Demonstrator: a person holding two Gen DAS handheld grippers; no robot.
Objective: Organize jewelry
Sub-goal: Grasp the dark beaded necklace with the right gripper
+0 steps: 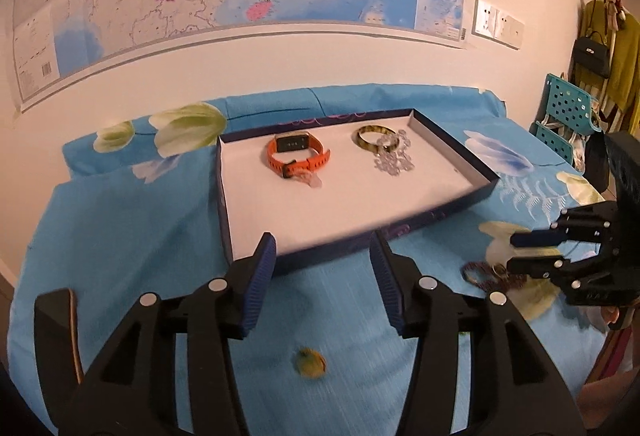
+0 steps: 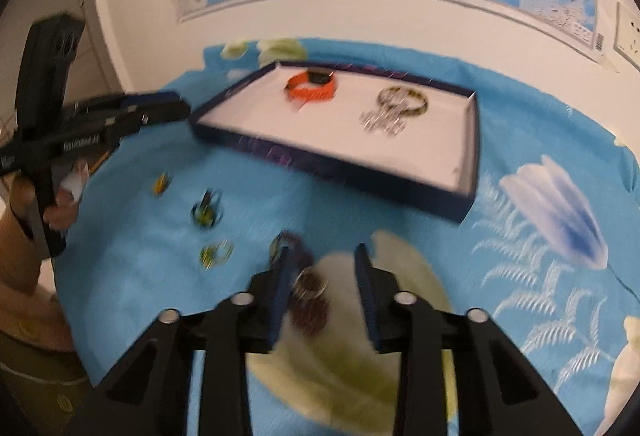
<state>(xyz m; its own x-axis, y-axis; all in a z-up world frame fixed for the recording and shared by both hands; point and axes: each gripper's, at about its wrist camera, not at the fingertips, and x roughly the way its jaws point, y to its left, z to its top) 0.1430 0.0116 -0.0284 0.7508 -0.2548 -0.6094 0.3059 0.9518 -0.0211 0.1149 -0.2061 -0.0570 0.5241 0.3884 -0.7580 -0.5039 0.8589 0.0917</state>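
The right gripper (image 2: 322, 276) is hanging with its jaws spread over a dark beaded bracelet (image 2: 308, 300), which is lying on the blue flowered cloth (image 2: 140, 276) between the fingers, close against the left one. The bracelet is looking dark reddish-brown, with a metal ring; blur is hiding finer detail. The left gripper (image 1: 323, 268) is hovering with jaws spread wide and gripping nothing, just short of the tray's (image 1: 340, 244) near wall. A small yellow trinket (image 1: 310, 362) is lying on the cloth beneath it. An orange watch (image 1: 298, 156) and a bangle (image 1: 378, 140) are sitting inside the tray
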